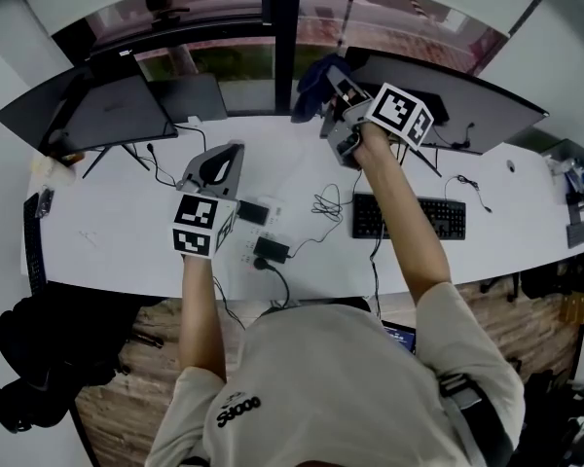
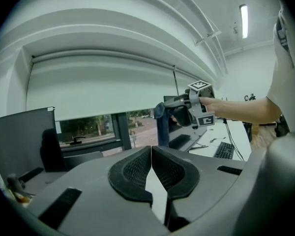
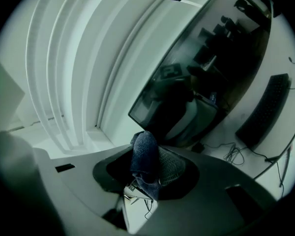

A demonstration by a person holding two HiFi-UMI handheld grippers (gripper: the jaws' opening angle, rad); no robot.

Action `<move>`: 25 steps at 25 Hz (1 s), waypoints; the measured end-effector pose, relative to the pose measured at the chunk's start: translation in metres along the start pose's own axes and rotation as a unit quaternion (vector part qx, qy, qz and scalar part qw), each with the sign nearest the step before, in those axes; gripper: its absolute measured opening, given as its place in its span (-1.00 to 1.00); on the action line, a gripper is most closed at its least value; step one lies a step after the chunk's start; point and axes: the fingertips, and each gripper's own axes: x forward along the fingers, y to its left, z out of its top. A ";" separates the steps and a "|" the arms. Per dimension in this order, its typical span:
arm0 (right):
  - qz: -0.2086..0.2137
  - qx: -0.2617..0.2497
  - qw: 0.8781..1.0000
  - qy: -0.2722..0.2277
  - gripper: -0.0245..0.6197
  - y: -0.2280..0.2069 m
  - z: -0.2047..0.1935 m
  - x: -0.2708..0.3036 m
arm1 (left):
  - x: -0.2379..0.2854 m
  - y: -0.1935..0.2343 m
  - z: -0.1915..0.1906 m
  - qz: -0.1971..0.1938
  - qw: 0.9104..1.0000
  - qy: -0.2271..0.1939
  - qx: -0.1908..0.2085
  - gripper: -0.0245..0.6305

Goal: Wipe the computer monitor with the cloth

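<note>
A dark blue cloth [image 1: 311,78] is pinched in my right gripper [image 1: 335,93], held up at the left edge of the right-hand curved monitor [image 1: 467,105]. In the right gripper view the cloth [image 3: 144,154] bulges between the jaws of the right gripper [image 3: 145,170], and the monitor's dark screen [image 3: 211,68] lies just ahead, reflecting the gripper. My left gripper [image 1: 217,163] hovers over the desk's middle, away from both screens. In the left gripper view, the left gripper [image 2: 151,167] has its pads pressed together with nothing in them. The right gripper [image 2: 187,111] and cloth [image 2: 161,116] show beyond.
A second monitor [image 1: 88,115] stands at the left of the white desk [image 1: 107,232]. A black keyboard [image 1: 409,217] lies below the right monitor, with cables and a power adapter [image 1: 271,251] mid-desk. A window runs behind. A dark bag [image 1: 39,358] sits on the floor.
</note>
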 end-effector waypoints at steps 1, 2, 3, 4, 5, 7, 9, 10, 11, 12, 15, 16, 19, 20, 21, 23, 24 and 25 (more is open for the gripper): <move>-0.002 0.006 1.000 0.002 -0.60 -0.004 -0.002 0.000 | 0.002 0.000 0.001 0.000 1.000 -0.001 0.000 -0.86; -0.004 0.012 1.000 0.003 -0.60 -0.007 -0.005 -0.001 | 0.004 0.000 0.002 -0.001 1.000 -0.001 0.000 -0.86; -0.006 0.020 1.000 0.004 -0.60 -0.011 -0.007 -0.001 | 0.006 -0.001 0.003 -0.002 1.000 -0.001 0.001 -0.87; -0.008 0.028 1.000 0.006 -0.60 -0.015 -0.010 -0.002 | 0.008 -0.001 0.003 -0.003 1.000 -0.001 0.001 -0.87; -0.009 0.037 0.999 0.007 -0.60 -0.018 -0.012 -0.002 | 0.010 -0.002 0.003 -0.005 1.000 0.000 0.000 -0.86; -0.012 0.048 0.999 0.011 -0.60 -0.025 -0.018 -0.002 | 0.014 -0.004 0.001 -0.009 1.000 0.001 -0.002 -0.86; -0.017 0.050 0.999 0.015 -0.60 -0.031 -0.023 -0.002 | 0.018 -0.005 -0.002 -0.013 1.000 0.003 -0.007 -0.87; -0.020 0.048 0.999 0.016 -0.60 -0.034 -0.025 -0.001 | 0.020 -0.006 -0.002 -0.016 1.000 0.004 -0.007 -0.86; -0.024 0.046 0.999 0.016 -0.60 -0.036 -0.026 -0.001 | 0.023 -0.007 -0.002 -0.018 1.000 0.006 -0.007 -0.86; -0.027 0.045 0.998 0.017 -0.60 -0.039 -0.028 0.000 | 0.026 -0.007 -0.002 -0.019 1.000 0.007 -0.007 -0.87; -0.037 0.049 0.998 0.023 -0.60 -0.051 -0.037 0.002 | 0.033 -0.005 -0.004 -0.022 1.000 0.011 -0.006 -0.86; -0.041 0.049 0.998 0.026 -0.60 -0.055 -0.041 0.002 | 0.035 -0.004 -0.005 -0.022 1.000 0.012 -0.007 -0.86; -0.055 0.045 0.997 0.034 -0.60 -0.068 -0.053 0.002 | 0.042 -0.002 -0.012 -0.024 1.000 0.018 -0.009 -0.87; -0.059 0.048 0.996 0.035 -0.60 -0.072 -0.057 0.002 | 0.044 -0.002 -0.014 -0.025 0.999 0.020 -0.009 -0.87; -0.062 0.053 0.996 0.037 -0.60 -0.076 -0.061 0.002 | 0.046 -0.001 -0.017 -0.026 0.999 0.022 -0.011 -0.87; -0.070 0.057 0.995 0.040 -0.60 -0.085 -0.068 0.002 | 0.051 -0.001 -0.021 -0.030 0.999 0.025 -0.015 -0.87; -0.076 0.052 0.995 0.044 -0.60 -0.090 -0.072 0.001 | 0.053 -0.001 -0.024 -0.032 0.999 0.027 -0.018 -0.87; -0.083 0.046 0.994 0.048 -0.60 -0.095 -0.076 0.001 | 0.056 -0.001 -0.026 -0.034 0.999 0.028 -0.021 -0.87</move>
